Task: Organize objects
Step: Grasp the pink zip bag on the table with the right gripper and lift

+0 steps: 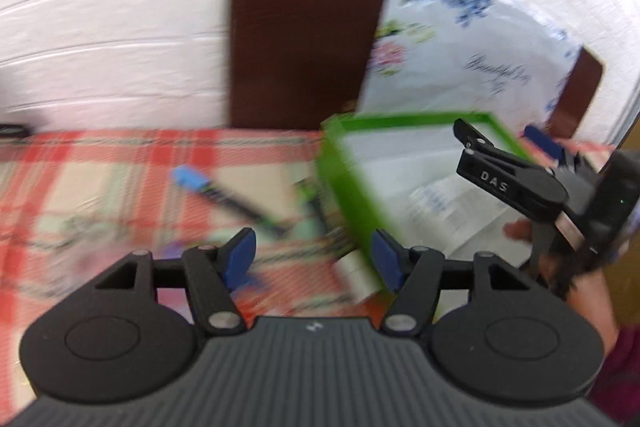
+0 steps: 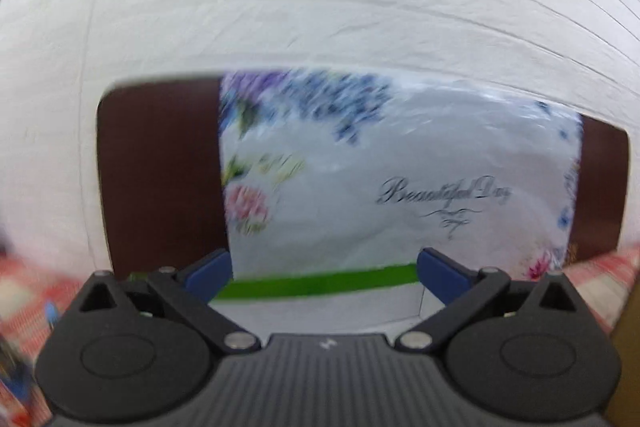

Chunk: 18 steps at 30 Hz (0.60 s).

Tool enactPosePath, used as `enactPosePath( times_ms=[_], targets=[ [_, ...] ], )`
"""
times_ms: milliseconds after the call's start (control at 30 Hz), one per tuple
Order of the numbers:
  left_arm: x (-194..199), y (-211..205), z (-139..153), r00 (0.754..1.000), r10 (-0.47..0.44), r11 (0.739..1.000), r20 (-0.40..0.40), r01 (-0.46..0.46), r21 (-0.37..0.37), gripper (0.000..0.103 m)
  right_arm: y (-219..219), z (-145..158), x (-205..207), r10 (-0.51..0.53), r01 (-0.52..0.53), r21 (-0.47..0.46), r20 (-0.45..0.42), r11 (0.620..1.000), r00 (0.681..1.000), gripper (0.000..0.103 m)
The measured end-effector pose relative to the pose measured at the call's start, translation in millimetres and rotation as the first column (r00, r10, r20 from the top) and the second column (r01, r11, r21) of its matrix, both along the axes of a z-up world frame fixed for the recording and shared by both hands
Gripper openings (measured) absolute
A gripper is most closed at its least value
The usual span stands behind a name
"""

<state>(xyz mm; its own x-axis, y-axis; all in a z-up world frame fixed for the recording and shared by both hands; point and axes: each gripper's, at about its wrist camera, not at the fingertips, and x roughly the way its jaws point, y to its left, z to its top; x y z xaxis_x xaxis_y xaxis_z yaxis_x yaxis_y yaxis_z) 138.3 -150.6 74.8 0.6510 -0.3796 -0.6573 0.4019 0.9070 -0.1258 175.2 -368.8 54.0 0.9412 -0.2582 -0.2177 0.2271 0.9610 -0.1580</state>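
A green-walled open box (image 1: 352, 187) with a white inside stands on the checked tablecloth (image 1: 100, 167); its green rim (image 2: 320, 285) shows low in the right wrist view. A black marker with a blue cap (image 1: 224, 197) lies left of the box, with blurred small items beside it. My left gripper (image 1: 314, 253) is open and empty above the cloth, by the box's near left corner. My right gripper (image 2: 324, 273) is open and empty over the box; it also shows in the left wrist view (image 1: 504, 143). Both views are motion-blurred.
A floral plastic bag (image 2: 400, 179) reading "Beautiful Day" hangs over a dark brown chair back (image 1: 304, 27) behind the table. A white wall (image 1: 100, 7) is behind. A second brown chair back (image 1: 580, 91) is at the right.
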Motion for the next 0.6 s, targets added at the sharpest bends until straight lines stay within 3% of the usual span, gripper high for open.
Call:
enactPosePath(
  times_ms=[67, 100, 267, 433, 533, 600],
  targets=[
    [-9, 21, -3, 1.0, 0.031, 0.999, 0.001, -0.031, 0.007, 0.067, 17, -2, -4, -0.001, 0.005, -0.123, 0.03, 0.992, 1.0, 0.102],
    [-12, 32, -5, 0.999, 0.052, 0.999, -0.001, -0.052, 0.005, 0.067, 23, -2, -5, 0.0, 0.004, -0.138, 0.026, 0.99, 1.0, 0.103],
    [-25, 72, -10, 0.996, 0.081, 0.994, -0.035, -0.084, -0.064, 0.067, 52, -2, -11, 0.028, -0.038, -0.122, -0.081, 0.992, 0.996, 0.103],
    [-46, 90, 2, 0.997, 0.081, 0.995, 0.013, -0.08, -0.065, 0.07, 83, -2, -47, 0.036, -0.048, -0.103, -0.116, 0.993, 0.993, 0.103],
    [-60, 108, 5, 0.995, 0.089, 0.993, 0.036, -0.086, -0.076, 0.073, 97, 0, -73, 0.051, -0.06, -0.112, -0.087, 0.992, 0.995, 0.103],
    [-69, 120, 4, 0.993, 0.11, 0.992, 0.039, -0.107, -0.068, 0.073, 104, 11, -101, 0.042, -0.039, -0.124, 0.02, 0.992, 0.999, 0.103]
  ],
)
